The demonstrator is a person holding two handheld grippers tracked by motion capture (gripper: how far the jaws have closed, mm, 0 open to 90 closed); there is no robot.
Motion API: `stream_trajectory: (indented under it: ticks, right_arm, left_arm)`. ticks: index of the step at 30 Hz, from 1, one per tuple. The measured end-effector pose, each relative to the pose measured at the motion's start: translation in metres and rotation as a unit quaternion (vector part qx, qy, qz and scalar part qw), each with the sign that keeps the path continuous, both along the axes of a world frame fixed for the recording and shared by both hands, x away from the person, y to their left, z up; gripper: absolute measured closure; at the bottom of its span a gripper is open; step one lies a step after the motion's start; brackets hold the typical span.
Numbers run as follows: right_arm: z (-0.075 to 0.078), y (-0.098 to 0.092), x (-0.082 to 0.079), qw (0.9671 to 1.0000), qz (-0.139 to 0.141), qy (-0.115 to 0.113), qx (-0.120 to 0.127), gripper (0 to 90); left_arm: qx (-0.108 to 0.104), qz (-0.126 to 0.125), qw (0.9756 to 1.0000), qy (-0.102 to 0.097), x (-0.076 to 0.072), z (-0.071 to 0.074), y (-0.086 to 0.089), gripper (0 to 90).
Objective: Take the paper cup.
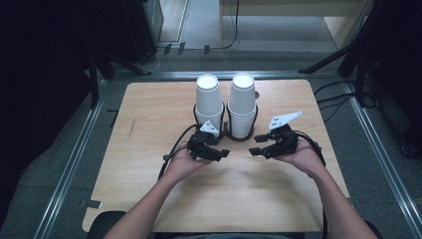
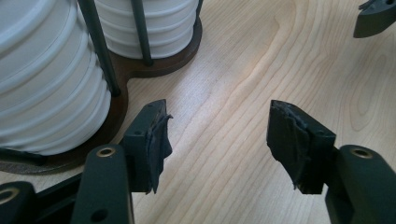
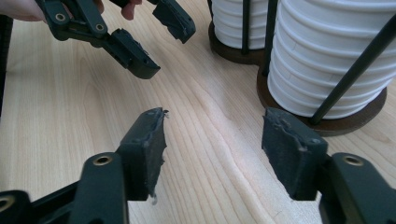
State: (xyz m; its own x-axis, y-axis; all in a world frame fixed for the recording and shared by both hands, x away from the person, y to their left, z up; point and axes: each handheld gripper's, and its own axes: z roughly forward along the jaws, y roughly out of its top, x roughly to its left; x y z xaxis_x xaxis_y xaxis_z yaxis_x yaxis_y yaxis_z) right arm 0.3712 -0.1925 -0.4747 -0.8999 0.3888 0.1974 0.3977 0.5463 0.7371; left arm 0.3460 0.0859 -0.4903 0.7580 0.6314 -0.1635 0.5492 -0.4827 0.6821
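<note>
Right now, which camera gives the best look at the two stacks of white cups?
The high view: both cup stacks appear whole, tops to base, side by side in their dark holder. The left gripper view shows just the lower ribbed rims behind rods; the right gripper view likewise shows lower portions.

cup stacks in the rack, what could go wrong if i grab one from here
1. Thin dark rods stand around each cup stack; a jaw could snag one and drag the base.
2. The cups are nested tight, so a pinch may lift several or dent a rim.
3. The left gripper and right gripper, both open, face each other in front of the rack and could collide.
</note>
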Motion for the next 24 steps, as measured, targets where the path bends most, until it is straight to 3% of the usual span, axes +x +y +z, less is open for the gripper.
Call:
stream_trajectory:
  ticks: [5,11,18,21,24]
  right_arm:
    - [0.0,0.0,0.0,0.9999,-0.003,0.01,-0.01,42.6]
    - [0.008,0.0,0.0,0.9996,-0.013,-0.005,-0.023,39.3]
    - [0.015,0.004,0.002,0.9994,-0.022,0.002,-0.025,36.0]
    - [0.019,0.005,0.004,0.9995,-0.017,0.012,-0.025,37.2]
    - [0.022,0.005,0.005,0.9993,-0.014,0.007,-0.035,37.2]
  left_arm:
    - [-0.003,-0.001,1.0,0.001,-0.001,0.002,0.0,47.9]
    - [-0.005,0.002,1.0,-0.005,0.0,0.007,0.002,62.5]
    - [-0.013,0.013,0.9998,-0.008,0.005,0.016,-0.001,74.7]
    - [-0.006,0.009,0.9999,-0.009,0.008,0.018,-0.004,76.2]
    - [0.0,0.008,0.9999,-0.009,0.01,0.021,-0.007,78.4]
